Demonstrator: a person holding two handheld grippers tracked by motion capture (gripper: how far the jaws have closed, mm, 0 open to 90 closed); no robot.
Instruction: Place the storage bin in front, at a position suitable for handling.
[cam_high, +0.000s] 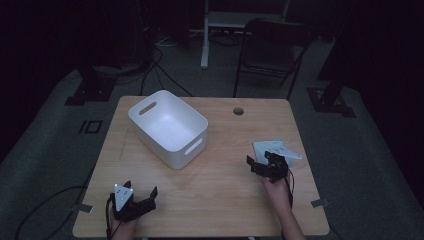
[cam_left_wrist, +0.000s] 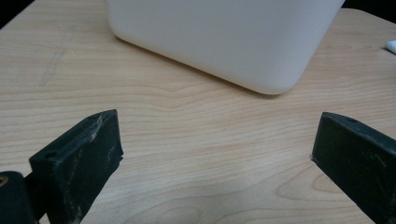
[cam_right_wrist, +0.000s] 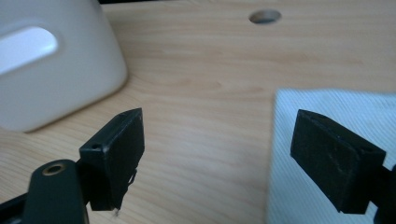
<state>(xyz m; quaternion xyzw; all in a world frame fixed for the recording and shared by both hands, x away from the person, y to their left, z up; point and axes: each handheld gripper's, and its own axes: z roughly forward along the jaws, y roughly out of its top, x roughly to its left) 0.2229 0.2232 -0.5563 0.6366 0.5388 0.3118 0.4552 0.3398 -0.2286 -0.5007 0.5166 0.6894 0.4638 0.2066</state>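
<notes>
A white plastic bin (cam_high: 169, 127) with handle slots stands on the wooden table (cam_high: 225, 190), left of centre. A pale folded cloth (cam_high: 274, 149) lies flat near the right edge. My right gripper (cam_high: 261, 165) hovers open at the cloth's near left corner; in the right gripper view its right jaw is over the cloth (cam_right_wrist: 336, 116) and its left jaw over bare wood. My left gripper (cam_high: 141, 192) is open near the front left edge, with nothing between its jaws; the bin wall (cam_left_wrist: 224, 37) rises ahead of it.
A round cable hole (cam_high: 238, 110) sits in the table near the far edge. Beyond the table stand a dark folding chair (cam_high: 272, 52) and black stand bases (cam_high: 92, 90) on the grey floor.
</notes>
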